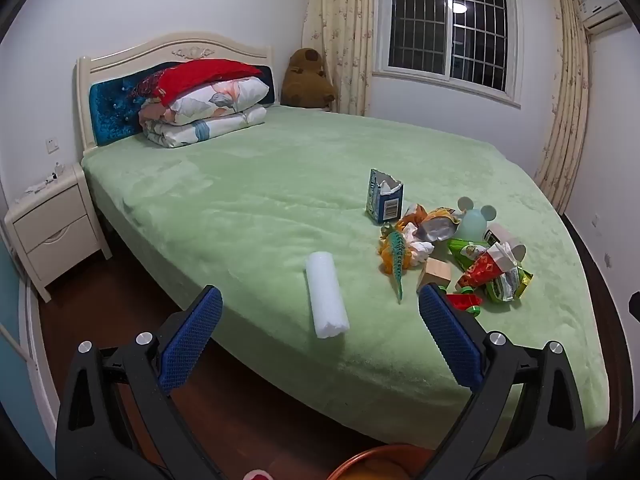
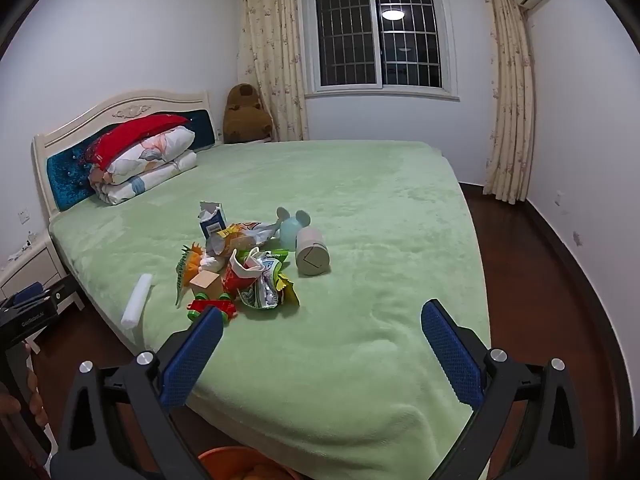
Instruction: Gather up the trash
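We saw that the left gripper (image 1: 320,300) had black plastic arms, blue fingers (image 1: 192,340) textured in a fine grid, and round silver screws at the joints; the right gripper (image 2: 322,320) looked identical; the left one's side bore small pale lettering.

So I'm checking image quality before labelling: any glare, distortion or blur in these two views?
Left wrist view: strong fisheye bend, dark corners; the ceiling light glares in the window; the pile on the bed is sharp.
Right wrist view: same bend and dark corners; brighter lamp reflection in the window; pile sharp, shadows soft.
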`<state>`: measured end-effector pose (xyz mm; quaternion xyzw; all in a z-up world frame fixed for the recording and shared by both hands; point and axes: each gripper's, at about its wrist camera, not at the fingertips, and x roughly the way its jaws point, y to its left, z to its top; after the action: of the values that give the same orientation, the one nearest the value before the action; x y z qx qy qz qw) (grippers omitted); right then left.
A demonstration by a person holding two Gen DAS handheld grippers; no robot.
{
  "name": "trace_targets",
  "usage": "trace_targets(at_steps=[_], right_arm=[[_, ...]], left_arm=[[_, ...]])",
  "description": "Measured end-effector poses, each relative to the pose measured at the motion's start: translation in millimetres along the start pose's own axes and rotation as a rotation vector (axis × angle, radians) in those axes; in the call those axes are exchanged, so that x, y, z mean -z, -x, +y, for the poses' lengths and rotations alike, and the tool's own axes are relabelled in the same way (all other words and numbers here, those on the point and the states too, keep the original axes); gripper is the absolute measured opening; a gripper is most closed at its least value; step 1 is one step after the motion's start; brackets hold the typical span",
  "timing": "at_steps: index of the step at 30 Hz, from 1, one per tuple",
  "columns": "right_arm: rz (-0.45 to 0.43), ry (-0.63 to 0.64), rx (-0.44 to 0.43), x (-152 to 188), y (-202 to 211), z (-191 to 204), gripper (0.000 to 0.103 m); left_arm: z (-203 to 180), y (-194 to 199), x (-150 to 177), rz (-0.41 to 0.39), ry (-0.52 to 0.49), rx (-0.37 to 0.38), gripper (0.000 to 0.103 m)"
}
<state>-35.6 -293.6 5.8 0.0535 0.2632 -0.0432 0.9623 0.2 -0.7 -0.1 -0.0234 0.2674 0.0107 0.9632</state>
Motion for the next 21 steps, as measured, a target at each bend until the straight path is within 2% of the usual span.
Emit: trace_targets(at_steps=[13,21], right_arm=[[-0.007,-0.011,0.009,2.1,-1.9,-2.5,0.098],[-0.006,-0.01,0.03,2.9,-0.6,0.8,0.098]], left_arm=[[1.0,5.7,3.3,-0.008,-0.005,0.0,0.096],[-0.8,-1.7,2.6,0.024,0.001,-0.002,0.096]])
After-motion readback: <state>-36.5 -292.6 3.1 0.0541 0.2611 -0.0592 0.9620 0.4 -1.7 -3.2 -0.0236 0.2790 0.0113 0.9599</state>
